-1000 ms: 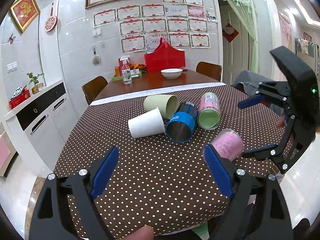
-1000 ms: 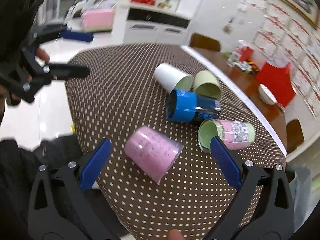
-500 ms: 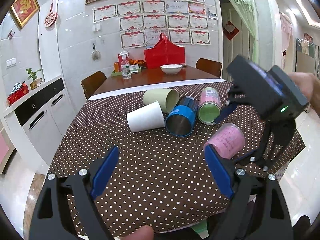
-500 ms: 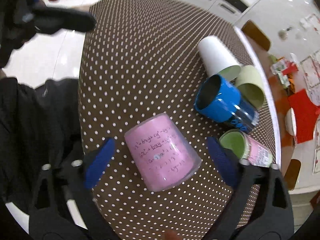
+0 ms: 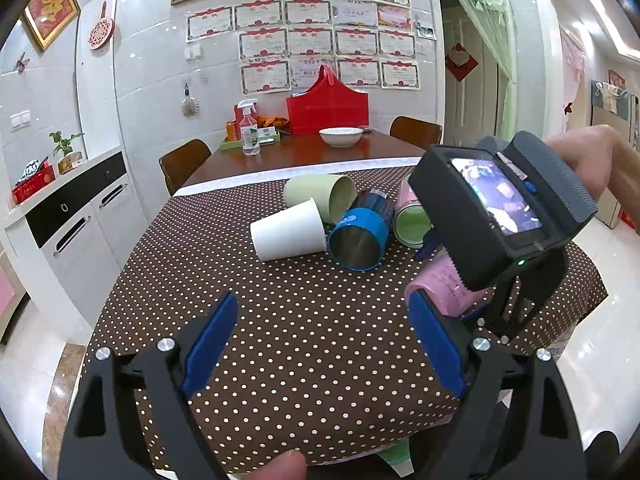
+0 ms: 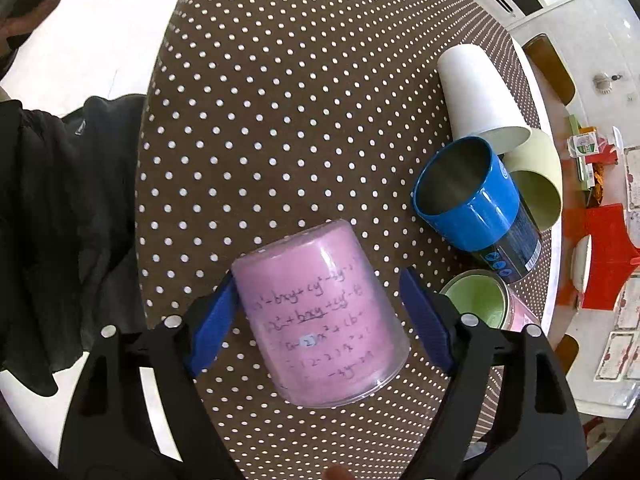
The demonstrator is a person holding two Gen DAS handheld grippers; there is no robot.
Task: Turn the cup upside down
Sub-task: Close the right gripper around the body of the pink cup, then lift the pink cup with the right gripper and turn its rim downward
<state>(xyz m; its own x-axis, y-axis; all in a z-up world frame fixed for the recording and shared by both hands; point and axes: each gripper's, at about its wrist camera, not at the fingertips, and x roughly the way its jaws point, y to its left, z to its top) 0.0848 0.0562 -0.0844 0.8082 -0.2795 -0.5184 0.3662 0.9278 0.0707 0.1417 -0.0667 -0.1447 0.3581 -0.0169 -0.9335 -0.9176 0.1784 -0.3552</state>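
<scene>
The pink cup [image 6: 320, 312] lies on its side on the dotted cloth [image 6: 280, 120], near the cloth's edge closest to the person and well apart from the blue cup [image 6: 472, 200]. The right gripper [image 6: 316, 320] straddles the pink cup: its jaws are spread, the left pad touching or nearly touching the wall, the right pad standing clear of it, so no pinch is made yet. To do this step well, center the pink cup between the pads, then close across the mid-wall, not at the flared rim, where the taper would likely let it slip. Close gently, since the wall looks like thin plastic and may flex. Lift clear of the cloth before rotating, then set the rim flat. The long axis of the pink cup runs roughly along the gripper's line of sight, slightly skewed; the closed base points away from the camera toward the open cloth, and the open rim points back toward the gripper body. The left gripper [image 5: 320, 344] hovers over the near cloth with jaws spread and nothing between them. Beyond the blue cup lie a white cup [image 6: 476, 92], a pale green cup [image 6: 536, 188] and a green-lined pink cup [image 6: 480, 300], all on their sides.
</scene>
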